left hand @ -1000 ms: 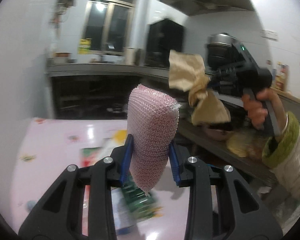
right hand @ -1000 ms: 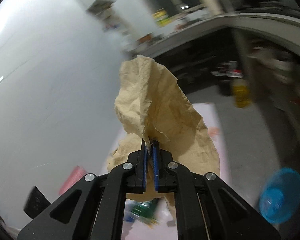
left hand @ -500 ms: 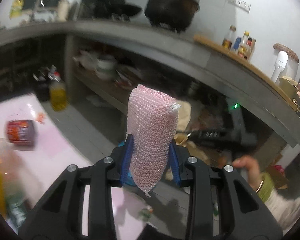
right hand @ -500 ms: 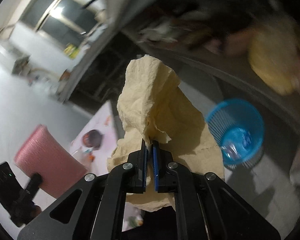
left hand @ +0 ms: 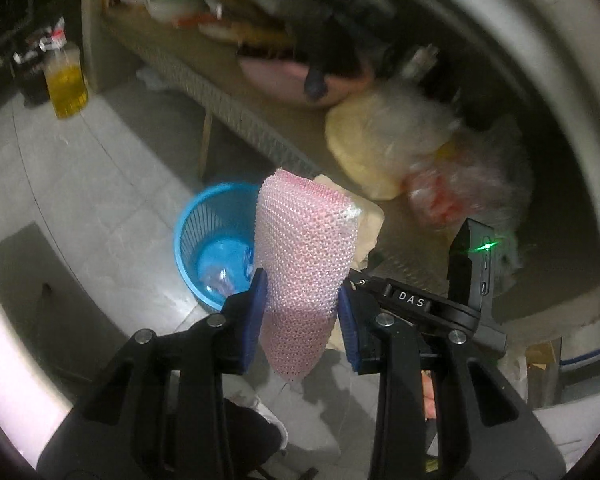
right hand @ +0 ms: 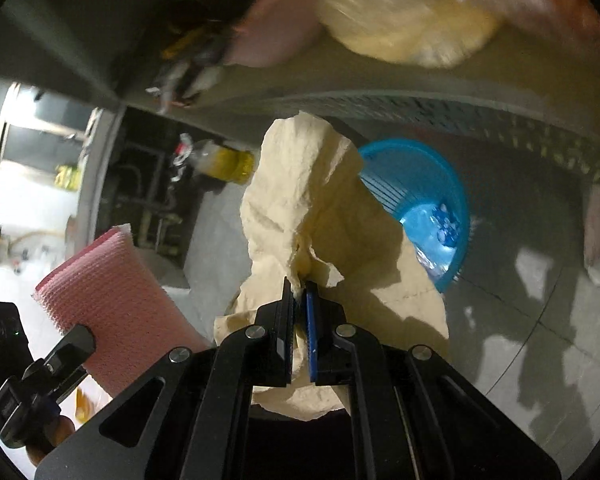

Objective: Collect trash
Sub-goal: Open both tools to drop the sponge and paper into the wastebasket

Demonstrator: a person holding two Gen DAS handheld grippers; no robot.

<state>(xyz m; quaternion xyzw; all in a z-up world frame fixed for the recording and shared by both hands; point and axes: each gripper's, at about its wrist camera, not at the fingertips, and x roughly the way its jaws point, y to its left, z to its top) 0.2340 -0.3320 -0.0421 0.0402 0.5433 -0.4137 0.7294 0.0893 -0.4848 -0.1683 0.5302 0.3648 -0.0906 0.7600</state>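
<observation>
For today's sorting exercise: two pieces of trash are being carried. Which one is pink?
The mesh sponge in the left claw is pink; the crumpled paper in the right claw is pale yellow.

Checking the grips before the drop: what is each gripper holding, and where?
Left gripper: pink mesh sponge, near its lower end. Right gripper: crumpled beige paper, mid-fold.
</observation>
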